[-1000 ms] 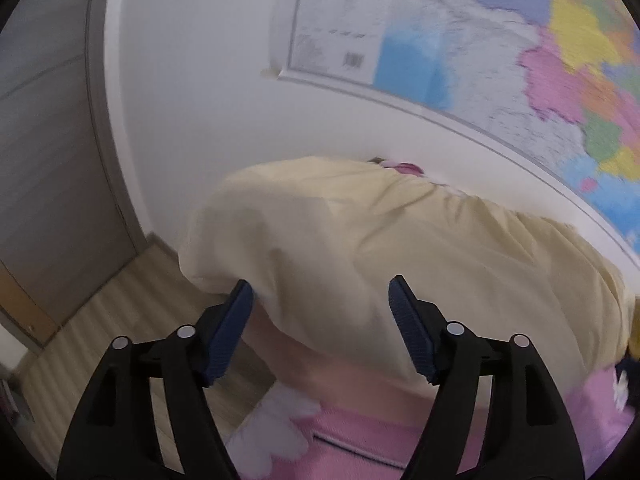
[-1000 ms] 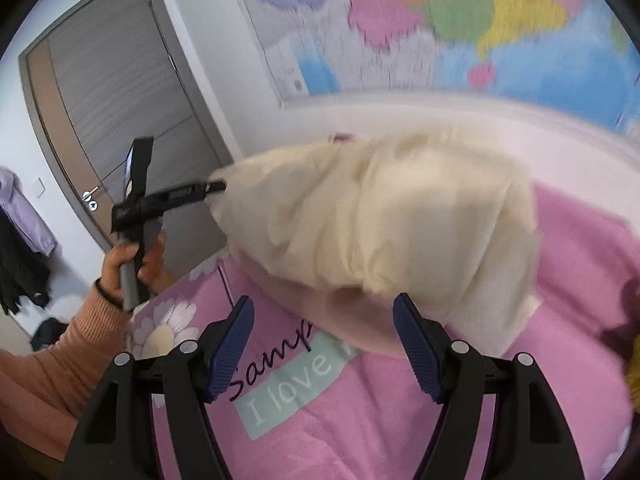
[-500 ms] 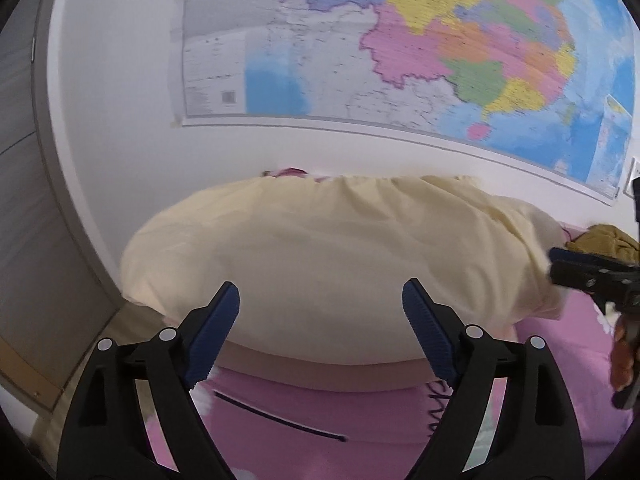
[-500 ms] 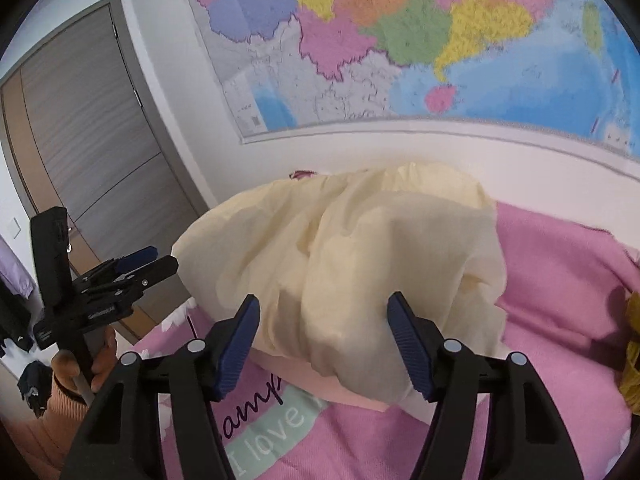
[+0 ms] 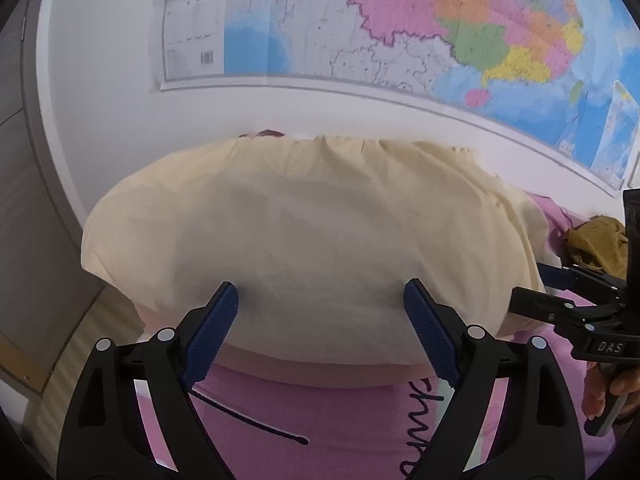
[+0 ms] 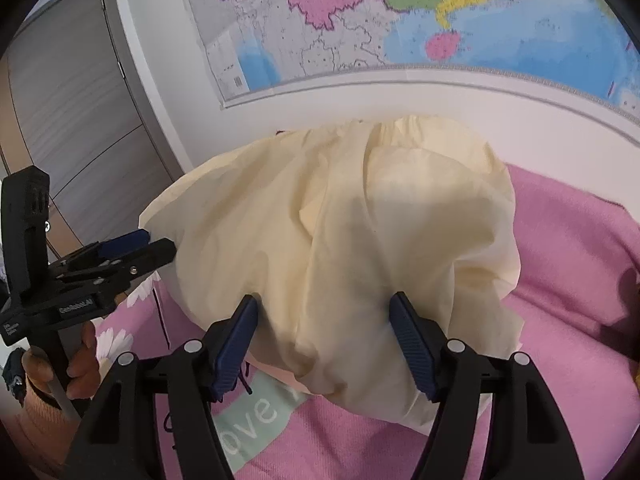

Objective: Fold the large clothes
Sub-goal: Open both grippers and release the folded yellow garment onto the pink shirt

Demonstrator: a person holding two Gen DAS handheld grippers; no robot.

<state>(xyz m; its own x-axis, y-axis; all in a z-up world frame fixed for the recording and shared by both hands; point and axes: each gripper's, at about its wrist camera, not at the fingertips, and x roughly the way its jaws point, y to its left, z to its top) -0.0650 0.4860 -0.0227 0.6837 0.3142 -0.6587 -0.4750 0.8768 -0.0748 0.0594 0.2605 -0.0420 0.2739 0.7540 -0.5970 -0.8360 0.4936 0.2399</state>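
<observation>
- At the left edge of the right wrist view stood a grey wooden door (image 6: 76, 120), with the white wall beside it.
- Lower left in that view, the left gripper (image 6: 158, 246) was gripped by a hand (image 6: 80, 364), its blue-padded fingers pointing at the fabric's left edge; whether they were pinching it could not be told there.
- In the left wrist view those fingers (image 5: 210, 332) were spread wide, nothing between them.
- The large pale-yellow cotton garment (image 5: 304, 240) lay heaped mid-frame on the pink printed bedspread (image 5: 340, 428).
- The right gripper (image 6: 324, 344) had its fingers spread apart, straddling the garment's near fold.
- A colourful wall map (image 6: 420, 20) filled the upper right.
- A mustard-brown crumpled cloth (image 5: 596, 240) sat far right.
</observation>
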